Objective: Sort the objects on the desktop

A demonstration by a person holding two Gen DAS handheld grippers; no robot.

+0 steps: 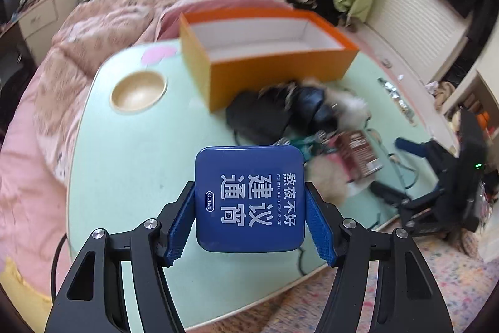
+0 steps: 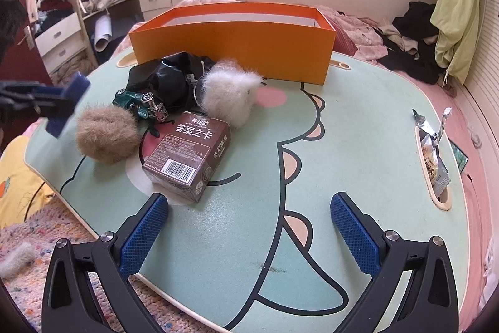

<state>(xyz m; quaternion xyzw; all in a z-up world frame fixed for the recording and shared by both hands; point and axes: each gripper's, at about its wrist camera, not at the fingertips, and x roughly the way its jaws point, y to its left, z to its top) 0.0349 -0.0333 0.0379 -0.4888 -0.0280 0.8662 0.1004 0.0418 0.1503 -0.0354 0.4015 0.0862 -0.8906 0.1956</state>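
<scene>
Blue pads of the left gripper (image 1: 249, 202) squeezed the blue tin (image 1: 249, 198) above the table (image 1: 131, 152), likely to carry it to the orange box (image 1: 265, 52). Right gripper (image 2: 249, 230) waited wide open, holding nothing.

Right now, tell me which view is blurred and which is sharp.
Left wrist view: the background smears with motion, the orange box and the clutter beside it soft, yet the blue tin in the left hand-held gripper reads crisp. Right wrist view: sharp throughout, only fisheye bending at the edges.
</scene>
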